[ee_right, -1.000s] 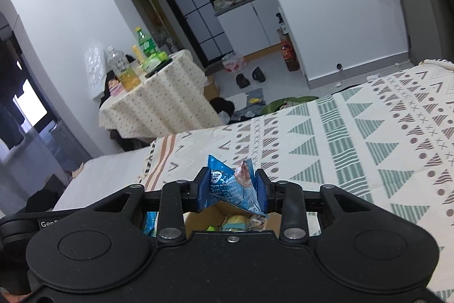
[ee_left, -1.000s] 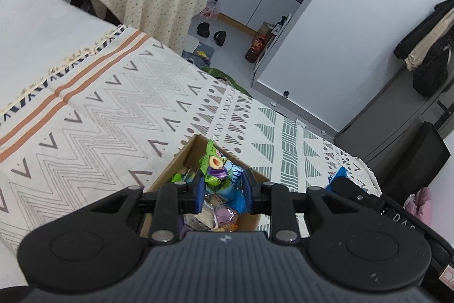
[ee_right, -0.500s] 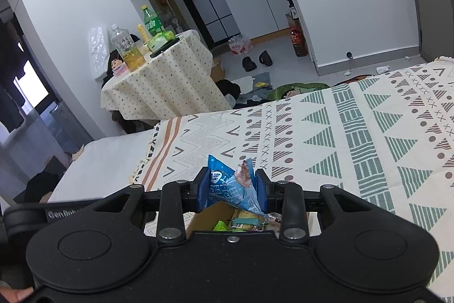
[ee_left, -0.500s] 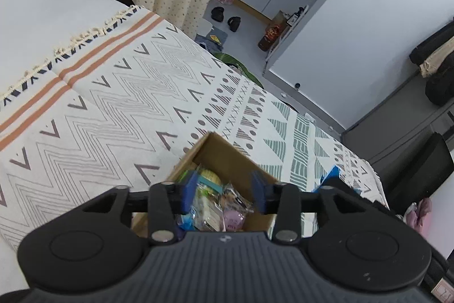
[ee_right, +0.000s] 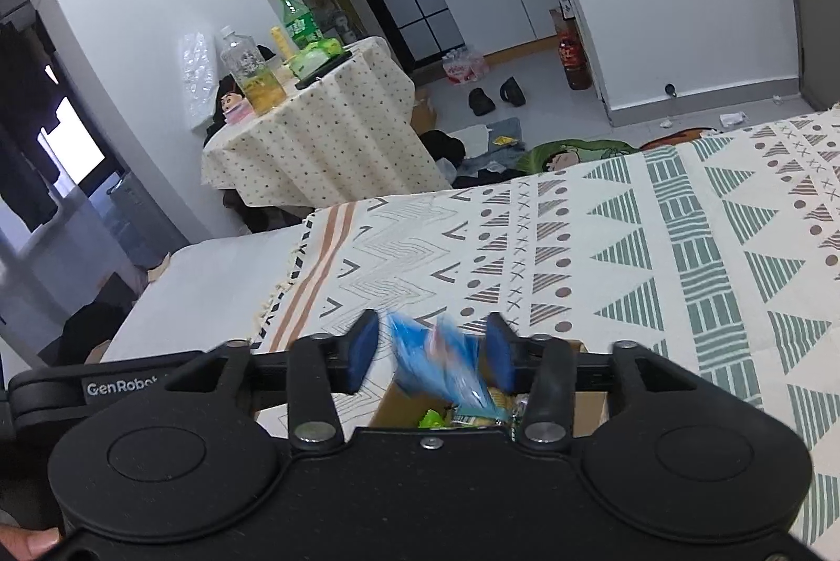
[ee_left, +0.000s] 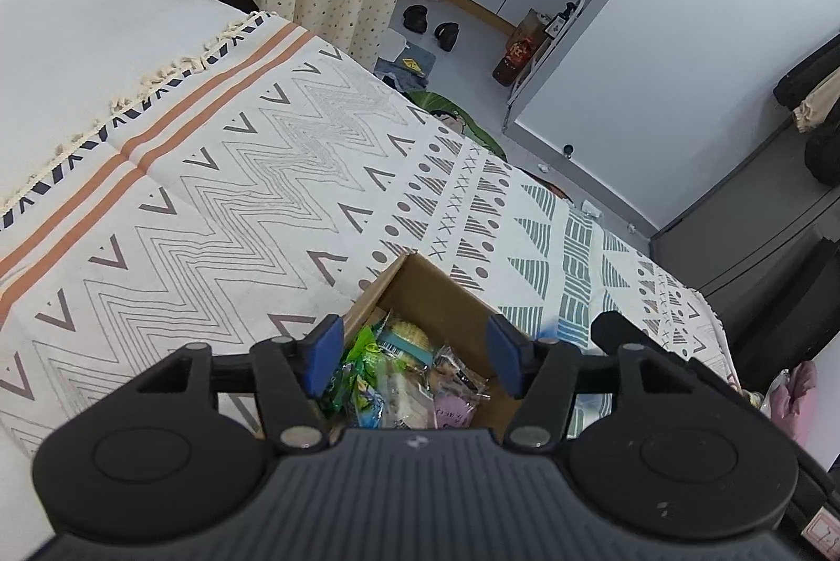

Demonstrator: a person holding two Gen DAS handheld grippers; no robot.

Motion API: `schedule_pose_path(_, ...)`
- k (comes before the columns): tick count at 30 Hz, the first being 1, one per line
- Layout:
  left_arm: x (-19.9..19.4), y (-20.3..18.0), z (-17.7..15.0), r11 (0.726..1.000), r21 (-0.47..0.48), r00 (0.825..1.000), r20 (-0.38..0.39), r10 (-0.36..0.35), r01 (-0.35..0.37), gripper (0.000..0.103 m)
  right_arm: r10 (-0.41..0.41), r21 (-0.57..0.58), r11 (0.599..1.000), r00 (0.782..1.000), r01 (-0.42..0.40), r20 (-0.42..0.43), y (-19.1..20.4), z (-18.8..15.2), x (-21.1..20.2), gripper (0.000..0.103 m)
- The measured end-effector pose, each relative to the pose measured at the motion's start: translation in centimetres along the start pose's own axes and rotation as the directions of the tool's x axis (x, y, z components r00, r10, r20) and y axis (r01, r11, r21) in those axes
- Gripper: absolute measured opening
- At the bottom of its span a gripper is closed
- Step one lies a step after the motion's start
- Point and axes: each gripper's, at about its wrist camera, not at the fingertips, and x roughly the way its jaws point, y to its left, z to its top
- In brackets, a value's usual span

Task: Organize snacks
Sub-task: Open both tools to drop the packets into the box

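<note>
Left tongs (ee_left: 415, 353): your left tongs are spread wide with nothing between the blue pads; they hang above the cardboard box.
Right tongs (ee_right: 430, 353): your right tongs are spread too; the blue snack packet (ee_right: 441, 369) sits blurred in the gap between the pads, touching neither as far as the blur lets you tell.
Blue snack packet: it is over the box's open top, tilted, its lower end pointing down toward the snacks inside.
Cardboard box (ee_left: 438, 298): it rests on the patterned blanket, open at the top, directly under both tongs.
Box contents: a heap of wrapped snacks (ee_left: 404, 374), among them green, clear and pale purple packets.
Patterned blanket (ee_left: 236, 193): it covers the bed, with zigzags, triangles and orange stripes near a fringed edge.
Round table (ee_right: 320, 125): it stands well apart beyond the bed, draped in a dotted cloth, with bottles on top.
Your hand: a fingertip (ee_right: 31, 542) shows at the lower left edge of the right wrist view.
</note>
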Motion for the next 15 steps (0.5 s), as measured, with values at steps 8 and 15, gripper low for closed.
schedule_pose_path(8,-0.2,-0.5,-0.7,1.0,0.024,1.0,-0.021,0.015,-0.014,0.074,-0.036,0.048,0.998,0.999,0.037,-0.028,-1.7,-0.5,-1.0,0.048)
schedule_pose_path(15,-0.6,-1.4,-1.1,0.998,0.055,0.999,-0.041,0.009,-0.007,0.082,-0.069,0.044,0.997,0.997,0.07,-0.035,-2.4,-1.1,-3.0,0.049)
